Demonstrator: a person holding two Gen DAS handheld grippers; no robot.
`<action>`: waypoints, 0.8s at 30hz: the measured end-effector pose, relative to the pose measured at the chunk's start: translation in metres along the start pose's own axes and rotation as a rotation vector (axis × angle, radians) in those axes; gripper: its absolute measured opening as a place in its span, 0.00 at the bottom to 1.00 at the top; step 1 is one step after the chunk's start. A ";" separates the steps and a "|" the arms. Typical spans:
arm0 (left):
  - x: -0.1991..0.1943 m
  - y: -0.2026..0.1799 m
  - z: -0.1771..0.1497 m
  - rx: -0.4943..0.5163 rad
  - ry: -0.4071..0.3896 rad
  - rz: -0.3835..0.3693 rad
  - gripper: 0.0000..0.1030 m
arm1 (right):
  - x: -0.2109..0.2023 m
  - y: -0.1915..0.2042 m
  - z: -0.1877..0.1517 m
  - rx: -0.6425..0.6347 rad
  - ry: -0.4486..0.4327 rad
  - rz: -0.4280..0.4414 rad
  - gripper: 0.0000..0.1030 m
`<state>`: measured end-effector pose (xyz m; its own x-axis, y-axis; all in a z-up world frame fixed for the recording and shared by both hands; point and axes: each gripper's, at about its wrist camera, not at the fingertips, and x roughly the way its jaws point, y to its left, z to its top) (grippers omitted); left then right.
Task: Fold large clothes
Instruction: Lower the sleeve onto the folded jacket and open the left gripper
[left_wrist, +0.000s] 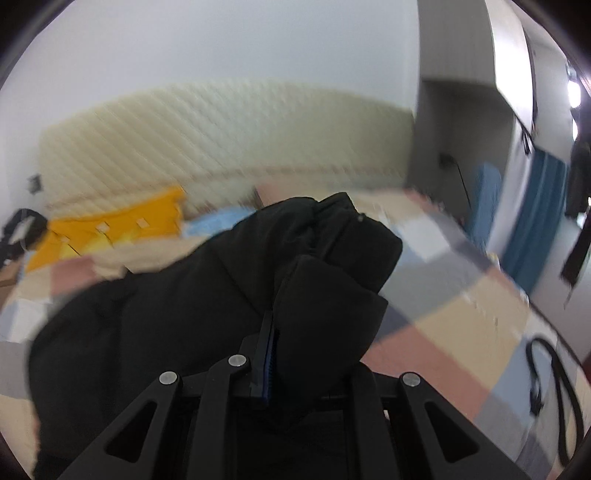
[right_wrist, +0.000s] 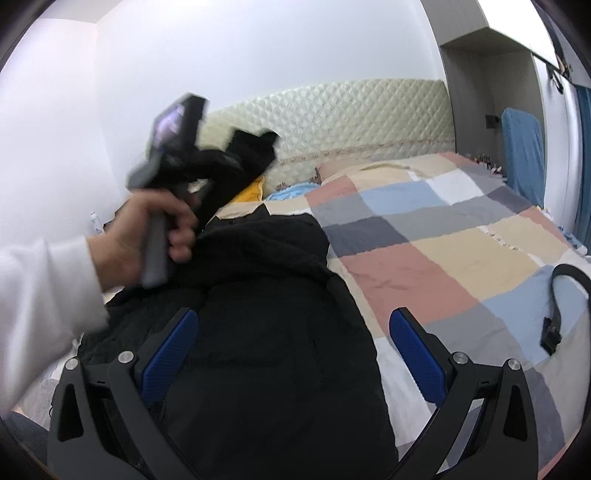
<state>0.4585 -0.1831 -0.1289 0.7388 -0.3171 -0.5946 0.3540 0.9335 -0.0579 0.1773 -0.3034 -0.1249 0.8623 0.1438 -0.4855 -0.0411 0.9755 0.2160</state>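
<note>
A large black padded jacket (right_wrist: 266, 314) lies on the checked bedspread (right_wrist: 424, 236) at the bed's left side. My left gripper (left_wrist: 295, 325) is shut on a thick fold of the jacket (left_wrist: 332, 295) and holds it lifted above the bed; only its left blue-padded finger (left_wrist: 267, 354) shows, the other is buried in cloth. In the right wrist view the left gripper (right_wrist: 251, 155) is raised in a hand with black cloth hanging from it. My right gripper (right_wrist: 291, 350) is open and empty, its blue pads (right_wrist: 170, 354) spread just above the jacket's lower part.
A quilted cream headboard (right_wrist: 332, 110) stands at the bed's far end. A yellow garment (left_wrist: 122, 225) and a light blue one (left_wrist: 214, 221) lie near the pillows. A black strap (right_wrist: 561, 306) lies on the bed's right side. A blue curtain (right_wrist: 524, 155) hangs by the wardrobe.
</note>
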 end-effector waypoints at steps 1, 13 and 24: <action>0.015 -0.003 -0.009 0.005 0.026 -0.008 0.12 | 0.004 -0.001 -0.001 0.004 0.007 0.000 1.00; 0.114 0.007 -0.085 -0.043 0.158 0.016 0.13 | 0.027 -0.006 -0.006 0.004 0.047 -0.039 1.00; 0.094 -0.023 -0.086 0.107 0.190 0.163 0.28 | 0.030 -0.002 -0.011 -0.026 0.023 -0.052 1.00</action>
<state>0.4710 -0.2201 -0.2525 0.6739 -0.1174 -0.7294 0.3050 0.9435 0.1299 0.1981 -0.2994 -0.1491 0.8517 0.0966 -0.5150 -0.0101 0.9857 0.1683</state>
